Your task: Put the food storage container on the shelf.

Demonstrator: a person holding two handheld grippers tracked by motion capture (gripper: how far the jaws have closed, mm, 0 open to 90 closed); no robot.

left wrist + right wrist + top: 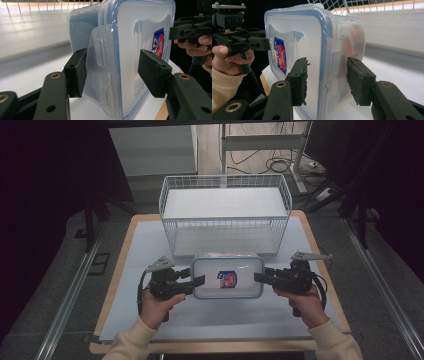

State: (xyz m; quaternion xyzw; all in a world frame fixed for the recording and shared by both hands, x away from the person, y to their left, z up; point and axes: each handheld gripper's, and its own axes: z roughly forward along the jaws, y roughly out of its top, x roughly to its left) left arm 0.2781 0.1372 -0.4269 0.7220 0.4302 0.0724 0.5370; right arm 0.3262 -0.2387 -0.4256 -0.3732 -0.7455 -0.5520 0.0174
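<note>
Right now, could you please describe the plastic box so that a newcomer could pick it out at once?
On the white-covered table, just in front of the wire basket, sits the plastic box. The left gripper and right gripper clamp its two short ends. It is the clear, rounded container with a blue-rimmed lid and a small red-and-blue sticker on top.

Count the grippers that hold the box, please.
2. The left gripper clamps the left end of the box; the right gripper clamps its right end.
</note>
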